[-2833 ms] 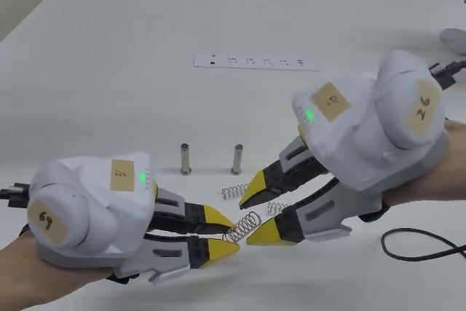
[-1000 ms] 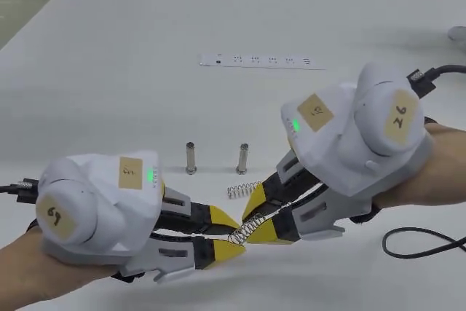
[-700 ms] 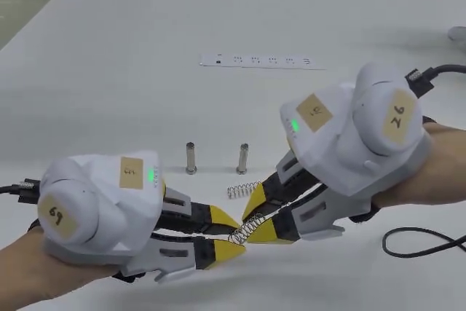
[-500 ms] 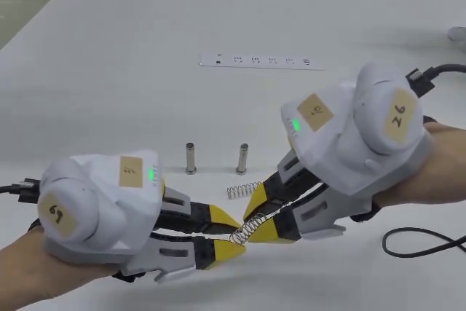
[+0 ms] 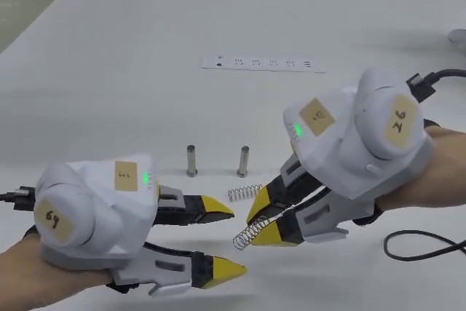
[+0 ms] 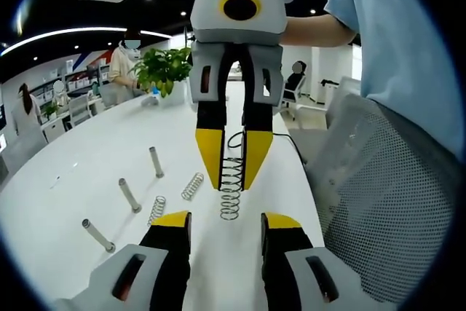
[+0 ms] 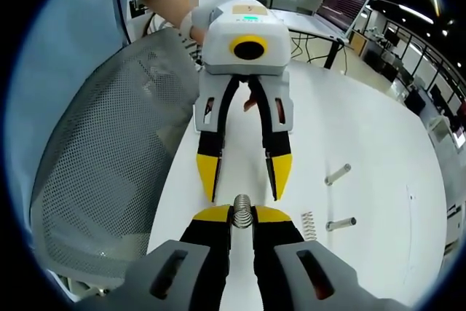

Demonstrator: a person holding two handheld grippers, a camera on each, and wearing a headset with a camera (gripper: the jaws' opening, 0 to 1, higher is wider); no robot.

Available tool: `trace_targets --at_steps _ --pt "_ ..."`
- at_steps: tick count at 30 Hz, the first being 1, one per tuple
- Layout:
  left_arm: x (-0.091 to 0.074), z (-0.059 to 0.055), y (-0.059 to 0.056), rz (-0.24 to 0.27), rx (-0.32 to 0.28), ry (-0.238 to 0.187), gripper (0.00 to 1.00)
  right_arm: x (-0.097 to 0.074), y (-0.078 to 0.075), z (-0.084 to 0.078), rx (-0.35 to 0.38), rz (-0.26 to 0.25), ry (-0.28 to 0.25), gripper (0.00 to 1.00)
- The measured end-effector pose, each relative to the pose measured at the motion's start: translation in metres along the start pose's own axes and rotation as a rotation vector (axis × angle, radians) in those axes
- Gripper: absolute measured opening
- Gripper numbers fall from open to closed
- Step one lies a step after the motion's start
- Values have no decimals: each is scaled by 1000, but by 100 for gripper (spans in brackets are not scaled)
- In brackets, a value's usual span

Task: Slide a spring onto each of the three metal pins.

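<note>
My right gripper (image 5: 261,222) is shut on one end of a steel spring (image 5: 249,231), which sticks out toward my left gripper (image 5: 224,240). The left gripper's yellow-tipped jaws stand open on either side of the spring's free end, not touching it. In the left gripper view the held spring (image 6: 231,189) hangs from the right gripper (image 6: 233,172) above my own open jaws. Three metal pins (image 6: 129,194) stand upright on the white table, two of them in the head view (image 5: 191,160). A loose spring (image 5: 244,193) lies just in front of the pins.
A white power strip (image 5: 263,64) lies further back on the table. A black cable (image 5: 422,242) curls at the right. A second loose spring (image 6: 156,209) lies by the pins. A mesh chair (image 6: 378,180) stands beside the table edge.
My left gripper has opened and let go of the spring. The spring stays in the shut right gripper, and both hands sit about where they were.
</note>
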State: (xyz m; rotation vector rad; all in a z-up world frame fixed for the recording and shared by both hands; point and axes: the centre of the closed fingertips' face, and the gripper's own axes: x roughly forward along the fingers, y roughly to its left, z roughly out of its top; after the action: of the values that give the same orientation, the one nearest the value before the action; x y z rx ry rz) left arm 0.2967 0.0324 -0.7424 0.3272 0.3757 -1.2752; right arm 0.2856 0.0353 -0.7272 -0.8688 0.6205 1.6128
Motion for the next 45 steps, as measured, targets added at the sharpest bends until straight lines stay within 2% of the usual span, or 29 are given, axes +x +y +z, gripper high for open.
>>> trace_targets --at_steps 4,8,11,14,16,17,27,29,45 --pt "-1 0 2 19 -30 -10 46 0 0 0 0 1 1 7" --pt "-4 -3 3 36 -43 -12 52 0 -1 -1 1 0 4 7" --pt "-7 -2 4 48 -78 -29 61 0 -1 -1 0 0 3 7" --pt "-8 -8 4 60 -110 -16 71 0 -1 -2 -1 0 7 7" --pt "-10 -9 6 76 -106 -20 75 0 -1 -2 0 1 7 7" --pt "-11 -10 6 77 -132 -23 77 0 -1 -2 1 1 7 7" --pt "-18 -16 13 140 -165 -28 95 1 -2 -3 -1 5 7 8" --pt "-20 -18 15 158 -174 -22 98 1 -3 -3 -3 7 8 8" --pt "-52 -27 35 306 -240 -53 98 2 -7 0 -23 27 12 7"
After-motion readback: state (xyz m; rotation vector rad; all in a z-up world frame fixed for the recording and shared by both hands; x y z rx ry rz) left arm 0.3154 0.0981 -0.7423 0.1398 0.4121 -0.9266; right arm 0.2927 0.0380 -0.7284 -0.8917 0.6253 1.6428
